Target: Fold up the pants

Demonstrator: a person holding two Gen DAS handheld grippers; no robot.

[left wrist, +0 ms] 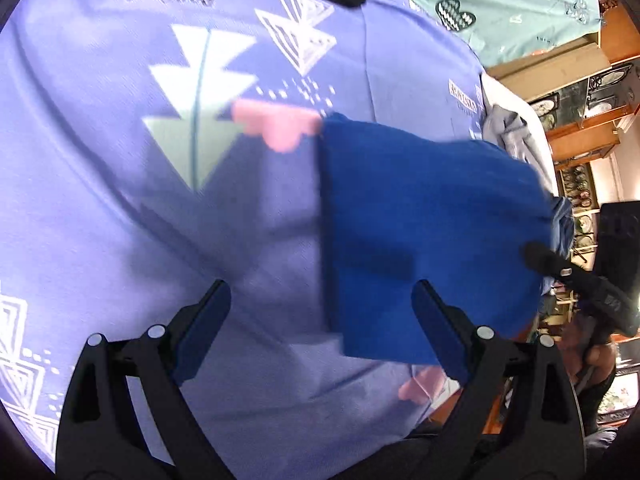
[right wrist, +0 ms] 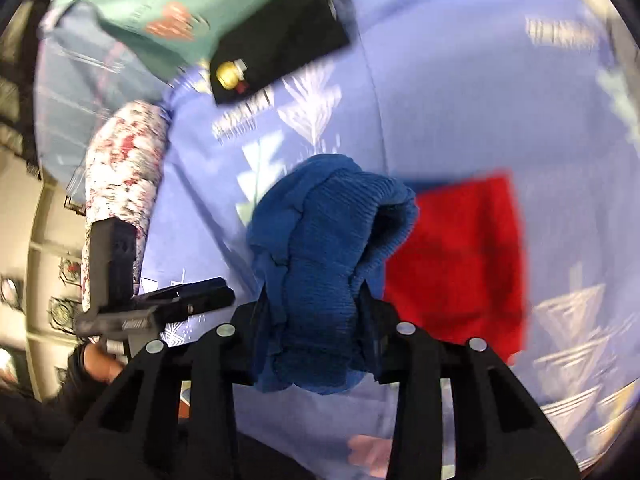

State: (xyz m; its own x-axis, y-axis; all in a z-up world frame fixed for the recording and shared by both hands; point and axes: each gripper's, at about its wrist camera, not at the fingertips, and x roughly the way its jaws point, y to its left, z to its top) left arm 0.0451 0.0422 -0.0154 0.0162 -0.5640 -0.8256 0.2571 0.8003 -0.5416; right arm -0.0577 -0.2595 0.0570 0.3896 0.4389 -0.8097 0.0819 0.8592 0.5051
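The right gripper [right wrist: 312,300] clenches bunched blue knit pants [right wrist: 328,240] above the lilac patterned bedsheet [right wrist: 460,112]. The left gripper [left wrist: 320,300] hangs released, empty, near the pants' left edge.

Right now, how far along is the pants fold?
Done: nothing on the blue pants, though folded black and red garments already lie on the bedsheet. In hand: right gripper clamps the bunched blue pants; left gripper open, empty. Left: spreading and every fold.

The blue pants [right wrist: 320,264] are soft ribbed knit cloth, matt. The bedsheet [left wrist: 100,184] is smooth printed cotton-like cloth. Each hand-held gripper [left wrist: 322,328] is matt black plastic.
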